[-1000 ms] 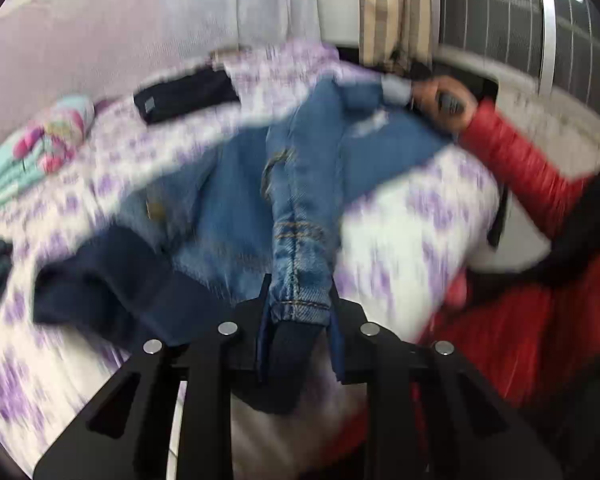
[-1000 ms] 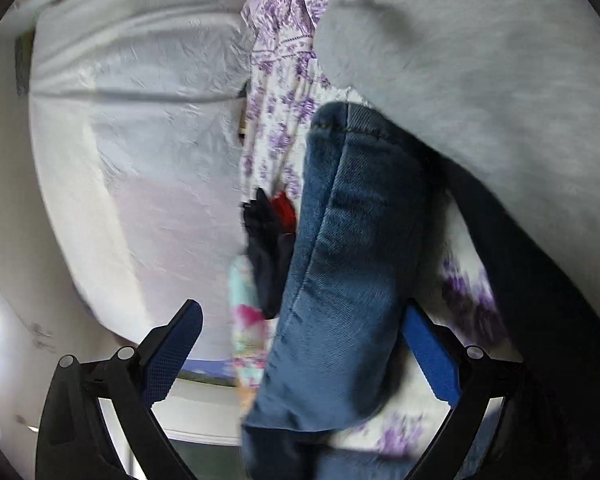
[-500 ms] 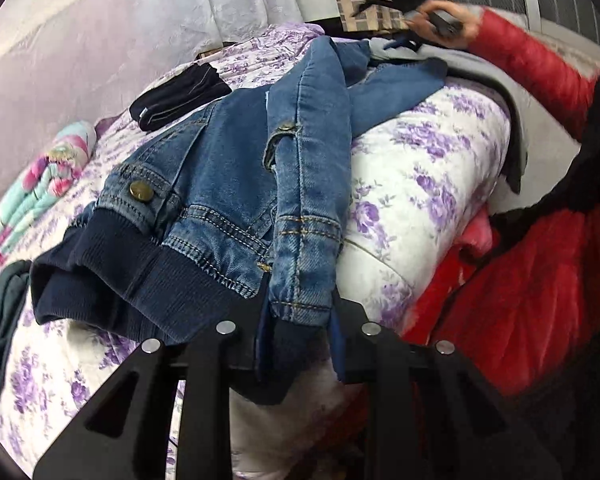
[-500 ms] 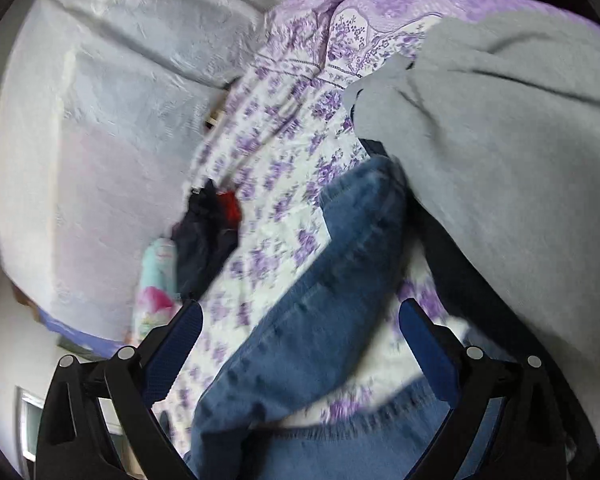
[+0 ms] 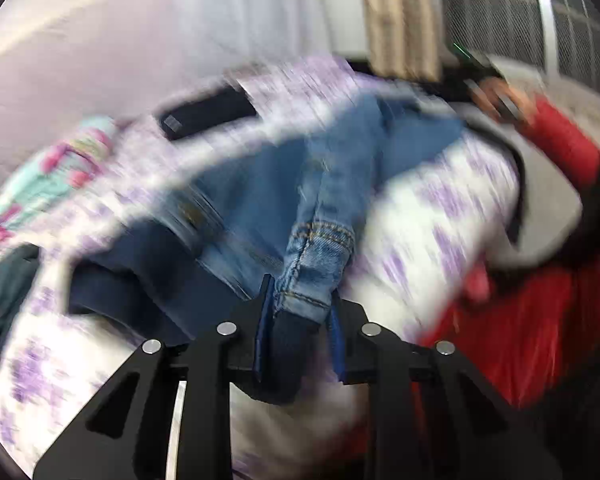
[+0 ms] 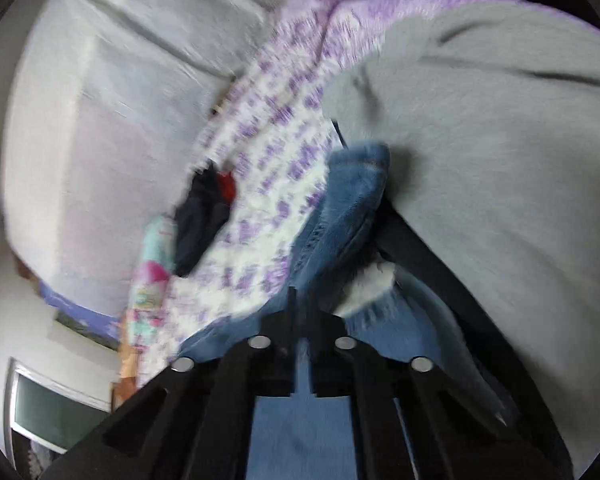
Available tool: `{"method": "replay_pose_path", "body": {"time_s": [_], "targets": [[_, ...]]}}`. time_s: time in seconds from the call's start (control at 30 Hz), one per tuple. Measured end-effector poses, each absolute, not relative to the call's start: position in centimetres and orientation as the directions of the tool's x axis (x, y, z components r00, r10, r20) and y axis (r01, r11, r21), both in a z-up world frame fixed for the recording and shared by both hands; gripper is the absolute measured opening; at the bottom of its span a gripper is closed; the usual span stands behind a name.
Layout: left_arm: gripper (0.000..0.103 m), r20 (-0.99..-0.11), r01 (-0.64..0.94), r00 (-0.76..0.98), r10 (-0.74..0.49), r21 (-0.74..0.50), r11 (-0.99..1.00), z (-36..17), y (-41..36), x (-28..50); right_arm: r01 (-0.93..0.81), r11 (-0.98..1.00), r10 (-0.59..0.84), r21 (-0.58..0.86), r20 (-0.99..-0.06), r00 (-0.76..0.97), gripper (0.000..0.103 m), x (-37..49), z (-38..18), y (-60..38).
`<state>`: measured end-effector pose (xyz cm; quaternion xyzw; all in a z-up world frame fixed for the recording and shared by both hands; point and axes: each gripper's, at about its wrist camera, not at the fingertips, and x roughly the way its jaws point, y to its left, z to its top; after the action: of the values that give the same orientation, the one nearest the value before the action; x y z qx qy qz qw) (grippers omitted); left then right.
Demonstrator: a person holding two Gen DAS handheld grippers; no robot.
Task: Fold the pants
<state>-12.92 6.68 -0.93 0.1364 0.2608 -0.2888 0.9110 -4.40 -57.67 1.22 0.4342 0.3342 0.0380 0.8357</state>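
Observation:
Blue denim pants (image 5: 284,184) with a dark navy ribbed waistband lie spread on a bed with a purple-flowered sheet (image 5: 432,216). My left gripper (image 5: 298,320) is shut on the navy cuff and denim hem of one leg at the bed's near edge. In the right wrist view my right gripper (image 6: 302,320) is shut on the denim (image 6: 340,216) of the far end of the pants, beside a grey garment (image 6: 480,140). Both views are motion-blurred.
A folded dark garment (image 5: 208,116) and a pink-and-teal bundle (image 5: 56,168) lie further back on the bed. A dark green cloth (image 5: 4,288) sits at the left edge. The person's red sleeve (image 5: 556,148) is at right. A white wall (image 6: 100,100) stands behind the bed.
My right gripper, open around the denim before, has closed on it. The left gripper keeps its hold on the cuff while the view swings and blurs.

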Motion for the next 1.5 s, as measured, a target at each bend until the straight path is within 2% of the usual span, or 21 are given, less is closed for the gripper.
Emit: {"method": "replay_pose_path", "body": {"time_s": [0.07,0.13,0.17,0.2,0.23,0.27,0.47,0.53,0.6,0.67,0.7,0.77,0.83,0.9,1.03,1.1,1.2,1.27,1.37,1.43,1.5], "targets": [[0.023,-0.466,0.529,0.761,-0.452,0.041,0.848,1.7,8.6,-11.9,0.189,0.637,0.324,0.748,-0.482,0.814,0.003,-6.6,3.1,-58.1],[0.022,-0.395,0.482,0.797,-0.457,-0.040,0.875,3.8,10.4,-10.4,0.158,0.697,0.294,0.699,-0.480,0.826,0.005,-7.3,5.2,-58.1],[0.021,-0.360,0.458,0.817,-0.450,-0.070,0.886,4.7,11.3,-9.6,0.155,0.738,0.270,0.656,-0.499,0.824,0.015,-7.0,6.1,-57.9],[0.021,-0.337,0.436,0.835,-0.434,-0.075,0.897,5.4,11.8,-9.0,0.166,0.748,0.255,0.643,-0.509,0.822,0.030,-6.8,6.4,-57.8],[0.021,-0.330,0.432,0.840,-0.431,-0.074,0.899,5.7,11.9,-8.6,0.169,0.739,0.264,0.653,-0.511,0.818,0.082,-6.4,6.3,-57.7],[0.021,-0.332,0.438,0.836,-0.436,-0.074,0.896,5.8,11.9,-8.4,0.160,0.717,0.294,0.678,-0.503,0.813,0.096,-6.0,6.0,-57.7],[0.023,-0.438,0.446,0.804,-0.403,-0.004,0.895,3.5,9.6,-9.3,0.236,0.580,0.433,0.779,-0.541,0.721,0.094,-1.3,1.1,-56.4],[0.040,-0.442,0.418,0.816,-0.373,0.006,0.908,3.2,9.6,-10.6,0.256,0.562,0.458,0.787,-0.554,0.695,0.093,-0.1,-0.2,-55.9],[0.051,-0.433,0.403,0.827,-0.358,0.013,0.915,3.4,9.7,-12.1,0.273,0.543,0.475,0.794,-0.559,0.680,0.077,1.4,-1.5,-55.7],[0.068,-0.452,0.425,0.812,-0.369,0.027,0.905,3.6,9.4,-14.2,0.262,0.548,0.495,0.795,-0.560,0.664,0.028,2.5,-2.5,-55.3],[0.078,-0.478,0.442,0.796,-0.372,0.038,0.896,3.4,9.0,-15.2,0.259,0.564,0.485,0.784,-0.569,0.664,0.026,2.9,-3.0,-54.9],[0.080,-0.523,0.480,0.761,-0.383,0.057,0.876,2.7,8.0,-17.3,0.239,0.593,0.465,0.769,-0.570,0.678,0.018,2.6,-3.4,-54.7],[0.080,-0.549,0.499,0.733,-0.401,0.034,0.866,2.0,7.6,-18.4,0.223,0.605,0.460,0.764,-0.564,0.685,0.017,2.1,-3.7,-54.7],[0.080,-0.588,0.495,0.682,-0.434,-0.064,0.866,1.0,7.6,-18.7,0.211,0.614,0.463,0.761,-0.563,0.685,0.016,1.6,-4.2,-54.8],[0.080,-0.555,0.385,0.716,-0.423,-0.191,0.903,0.6,8.5,-17.5,0.195,0.628,0.471,0.754,-0.567,0.675,0.013,1.1,-5.2,-55.0],[0.080,-0.523,0.313,0.785,-0.332,-0.128,0.941,1.1,8.7,-17.2,0.185,0.632,0.471,0.753,-0.563,0.679,0.013,1.0,-5.4,-55.0],[0.080,-0.568,0.362,0.773,-0.283,0.029,0.932,0.7,8.0,-17.1,0.178,0.633,0.473,0.754,-0.558,0.682,0.013,1.0,-5.4,-55.0],[0.080,-0.627,0.379,0.718,-0.302,-0.013,0.925,-0.4,8.5,-15.9,0.173,0.639,0.469,0.750,-0.558,0.685,0.012,1.0,-5.5,-54.9],[0.080,-0.635,0.372,0.690,-0.348,-0.101,0.923,-1.7,8.9,-15.0,0.163,0.653,0.458,0.740,-0.557,0.693,0.012,0.9,-5.4,-54.7],[0.080,-0.601,0.348,0.742,-0.296,-0.032,0.937,-1.9,8.5,-15.2,0.159,0.656,0.457,0.738,-0.556,0.695,0.012,0.8,-5.4,-54.6],[0.080,-0.570,0.346,0.787,-0.236,0.092,0.934,-2.1,7.6,-15.8,0.159,0.656,0.458,0.738,-0.557,0.693,0.012,0.8,-5.4,-54.7]]}}
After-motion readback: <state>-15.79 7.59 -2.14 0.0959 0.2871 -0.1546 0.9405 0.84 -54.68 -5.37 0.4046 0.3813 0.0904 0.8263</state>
